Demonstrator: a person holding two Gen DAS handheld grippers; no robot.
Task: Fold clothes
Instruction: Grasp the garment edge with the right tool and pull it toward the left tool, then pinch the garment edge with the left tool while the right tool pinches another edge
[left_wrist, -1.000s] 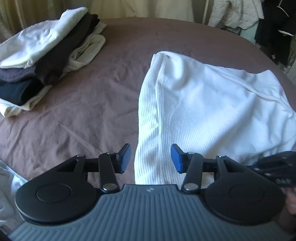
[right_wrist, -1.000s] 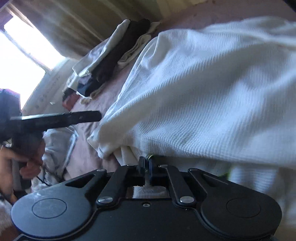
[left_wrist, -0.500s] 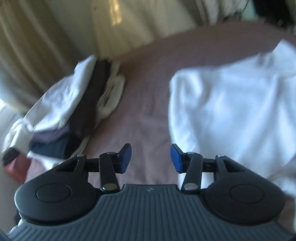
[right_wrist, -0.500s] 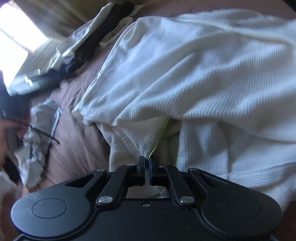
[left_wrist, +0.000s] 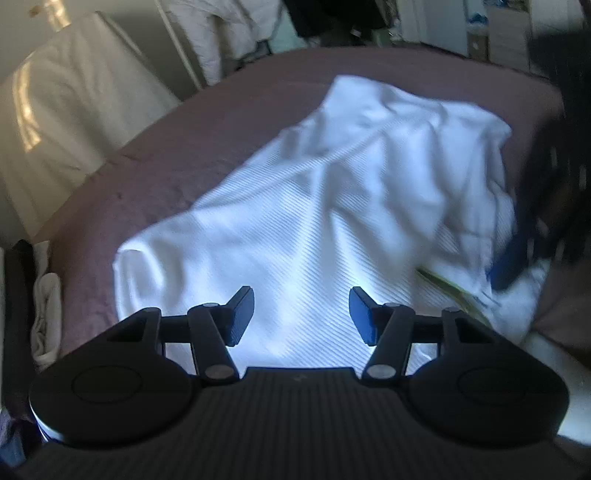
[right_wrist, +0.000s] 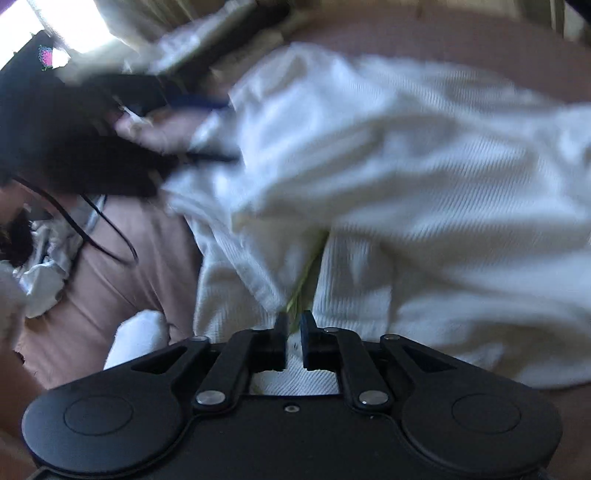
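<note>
A white ribbed garment (left_wrist: 332, 221) lies rumpled on the mauve bed cover (left_wrist: 184, 147). My left gripper (left_wrist: 301, 314) hovers over its near edge, its jaws opening, with nothing between them. In the right wrist view the left gripper (right_wrist: 218, 129) shows blurred at the garment's left side. My right gripper (right_wrist: 293, 325) sits at a fold of the garment (right_wrist: 406, 184) with a yellow-green strip (right_wrist: 306, 273). Its jaws are opening to a narrow gap; the fold's edge lies between the tips, no longer pinched. The left wrist view shows it as a dark blur (left_wrist: 517, 258).
A stack of folded clothes (left_wrist: 44, 314) sits at the bed's left edge. Pale curtains (left_wrist: 74, 110) and hanging clothes (left_wrist: 229, 37) stand behind the bed. A crumpled cloth (right_wrist: 40, 280) and a black cable (right_wrist: 103, 240) lie left of the garment. A hand (right_wrist: 159, 133) holds the left gripper.
The left view swung and rolled from the clothes stack to over the white garment, and its jaws widened. The right gripper's jaws, shut on the fold before, have parted slightly.
</note>
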